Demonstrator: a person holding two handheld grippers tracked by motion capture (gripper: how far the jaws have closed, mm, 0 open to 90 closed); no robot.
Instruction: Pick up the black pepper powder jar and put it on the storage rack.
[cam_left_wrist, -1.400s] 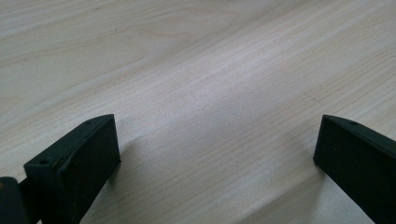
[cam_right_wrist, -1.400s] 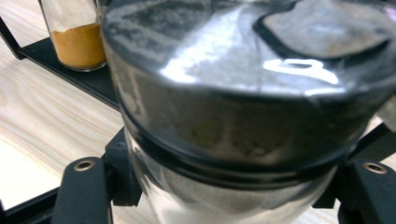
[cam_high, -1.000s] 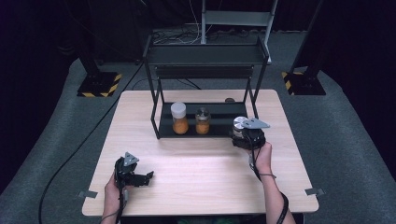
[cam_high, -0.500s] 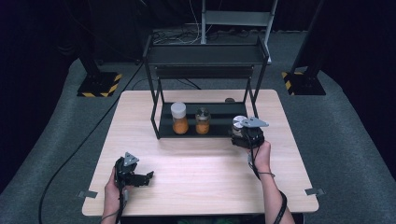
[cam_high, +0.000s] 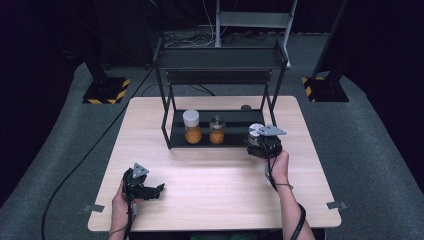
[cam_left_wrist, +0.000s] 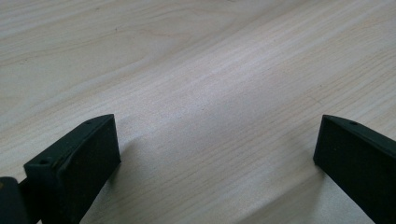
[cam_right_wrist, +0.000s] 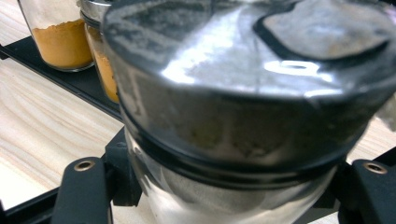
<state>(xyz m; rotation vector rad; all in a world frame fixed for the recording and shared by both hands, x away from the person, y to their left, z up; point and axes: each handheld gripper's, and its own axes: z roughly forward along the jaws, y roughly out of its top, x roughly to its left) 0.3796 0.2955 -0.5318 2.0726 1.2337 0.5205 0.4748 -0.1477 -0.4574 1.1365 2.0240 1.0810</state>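
A glass jar with a shiny metal lid (cam_right_wrist: 233, 93) fills the space between my right gripper's (cam_right_wrist: 224, 186) jaws, which are shut on it below the lid. From above, that jar (cam_high: 255, 131) stands at the right end of the black rack's bottom shelf (cam_high: 235, 120), with the right gripper (cam_high: 255, 143) just in front of it. Two more jars of orange powder stand on the same shelf: a white-lidded one (cam_high: 192, 127) and a smaller one (cam_high: 217, 130). My left gripper (cam_high: 159, 191) rests open on the table (cam_high: 215, 185) at the front left, nothing between its jaws (cam_left_wrist: 217, 154).
The rack's upper shelf (cam_high: 220, 59) overhangs the jars on thin black legs. A small dark round thing (cam_high: 245, 107) lies on the table behind the rack. Bare wood stretches between the two hands. Cables trail from both grippers.
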